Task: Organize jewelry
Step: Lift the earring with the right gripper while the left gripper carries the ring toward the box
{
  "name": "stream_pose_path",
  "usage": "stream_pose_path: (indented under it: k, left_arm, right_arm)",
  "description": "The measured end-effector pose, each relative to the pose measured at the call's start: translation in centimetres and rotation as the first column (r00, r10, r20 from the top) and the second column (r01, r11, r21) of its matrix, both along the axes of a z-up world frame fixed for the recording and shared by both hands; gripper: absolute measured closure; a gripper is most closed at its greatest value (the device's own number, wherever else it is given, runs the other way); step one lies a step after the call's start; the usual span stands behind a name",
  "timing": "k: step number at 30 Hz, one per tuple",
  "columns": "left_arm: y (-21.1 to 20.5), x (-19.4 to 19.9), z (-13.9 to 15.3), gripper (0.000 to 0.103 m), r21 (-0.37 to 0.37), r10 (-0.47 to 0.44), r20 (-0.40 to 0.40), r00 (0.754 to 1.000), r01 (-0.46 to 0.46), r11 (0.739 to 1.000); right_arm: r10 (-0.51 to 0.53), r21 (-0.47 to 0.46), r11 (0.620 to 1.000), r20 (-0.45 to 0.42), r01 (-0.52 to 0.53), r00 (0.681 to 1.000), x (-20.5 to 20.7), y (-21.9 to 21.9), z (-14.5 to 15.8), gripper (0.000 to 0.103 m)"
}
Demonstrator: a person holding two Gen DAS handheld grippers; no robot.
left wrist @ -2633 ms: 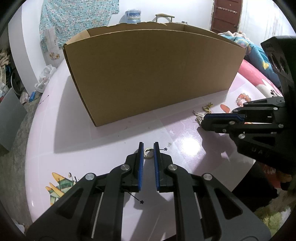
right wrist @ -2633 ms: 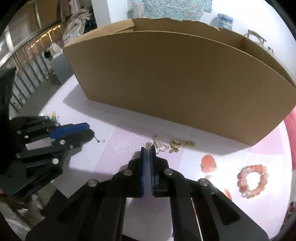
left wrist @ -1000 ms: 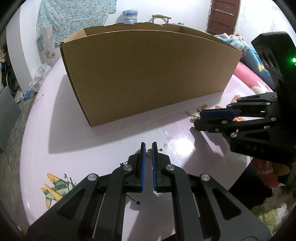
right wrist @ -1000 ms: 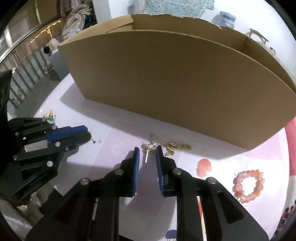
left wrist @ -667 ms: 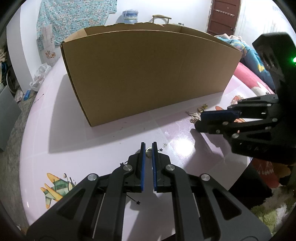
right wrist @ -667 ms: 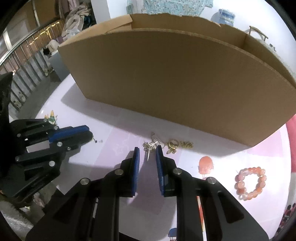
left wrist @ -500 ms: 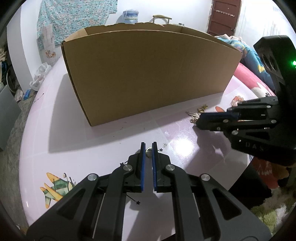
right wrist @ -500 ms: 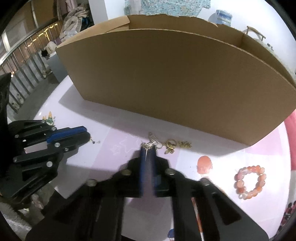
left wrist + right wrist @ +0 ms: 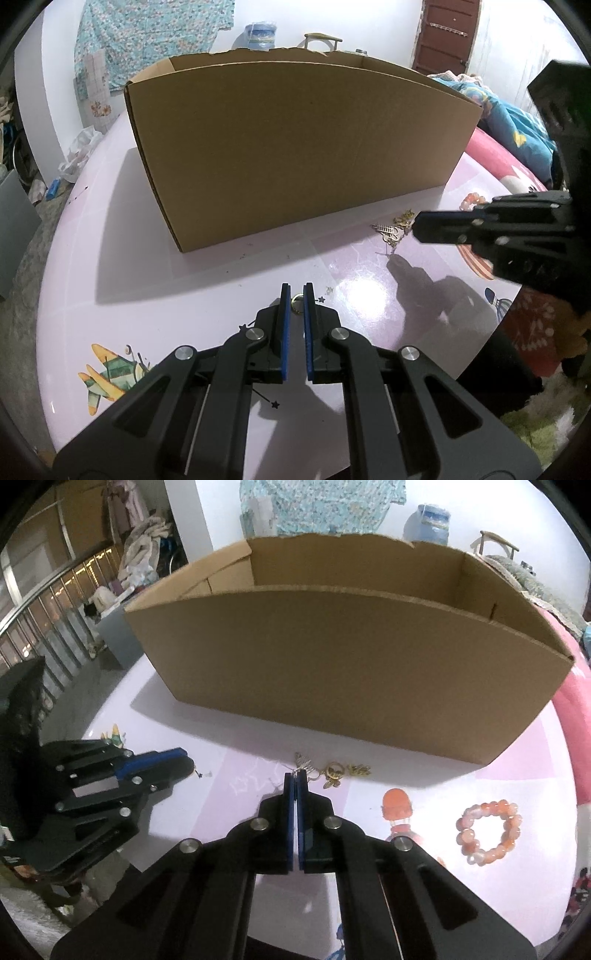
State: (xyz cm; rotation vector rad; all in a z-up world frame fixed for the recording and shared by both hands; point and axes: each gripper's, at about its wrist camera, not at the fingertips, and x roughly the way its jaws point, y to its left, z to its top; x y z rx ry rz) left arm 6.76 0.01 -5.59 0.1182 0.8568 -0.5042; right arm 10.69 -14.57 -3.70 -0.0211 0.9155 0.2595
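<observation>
My left gripper (image 9: pixel 297 291) rests low on the pink table (image 9: pixel 184 288), shut on a small gold ring (image 9: pixel 297 302) held at its tips. My right gripper (image 9: pixel 295 775) has its blue pads pressed together on a thin silver earring (image 9: pixel 303 764) at the edge of a small jewelry cluster. Just right of it lie a gold ring charm (image 9: pixel 334 771) and a gold chain piece (image 9: pixel 360 770). An orange bead bracelet (image 9: pixel 487 830) lies further right. In the left wrist view the right gripper (image 9: pixel 415 226) sits beside the silver piece (image 9: pixel 388 230).
A big open cardboard box (image 9: pixel 295 147) stands across the back of the table, its near wall close behind the jewelry. Cartoon stickers dot the tabletop. The left gripper (image 9: pixel 184 764) shows at the left of the right wrist view. Bedding lies beyond the table's right edge.
My right gripper's jaws have closed from a narrow gap onto the silver earring. The left gripper has kept still with the gold ring between its pads.
</observation>
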Motion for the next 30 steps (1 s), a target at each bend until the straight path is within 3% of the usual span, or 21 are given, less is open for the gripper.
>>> stream_pose_path:
  k: [15, 18, 19, 20, 22, 27, 30]
  left_arm:
    - [1.2, -1.4, 2.3, 0.102, -0.014, 0.003, 0.040, 0.999, -0.003, 1.000]
    - [1.4, -1.3, 2.4, 0.102, -0.025, -0.003, 0.012, 1.000, 0.003, 1.000]
    - [1.3, -1.2, 2.2, 0.094, -0.025, -0.006, -0.007, 1.000, 0.006, 1.000]
    - [1.2, -1.0, 2.1, 0.079, -0.022, -0.006, -0.019, 1.000, 0.006, 1.000]
    - [0.6, -0.8, 2.0, 0.067, 0.003, -0.009, -0.015, 1.000, 0.009, 1.000]
    - [-1.0, 0.0, 1.1, 0.067, 0.079, -0.047, -0.029, 0.998, 0.049, 0.996]
    - [-1.5, 0.5, 0.4, 0.081, 0.131, -0.059, -0.064, 0.996, 0.067, 0.989]
  right_arm:
    - [-0.035, 0.040, 0.999, 0.097, 0.031, 0.995, -1.5, -1.5, 3.2, 0.101]
    - [-0.034, 0.053, 0.998, 0.099, 0.029, 0.994, -1.7, -1.8, 3.3, 0.101]
    - [-0.032, 0.059, 0.998, 0.096, 0.027, 0.995, -1.7, -1.8, 3.1, 0.101]
    - [-0.030, 0.066, 0.998, 0.090, 0.024, 0.995, -1.6, -1.7, 3.0, 0.101]
    - [-0.025, 0.076, 0.997, 0.084, 0.019, 0.996, -1.6, -1.7, 2.7, 0.101]
    - [-0.027, 0.109, 0.994, 0.077, 0.019, 0.997, -1.8, -1.8, 2.3, 0.101]
    - [-0.034, 0.132, 0.991, 0.074, 0.024, 0.997, -1.8, -2.1, 2.1, 0.101]
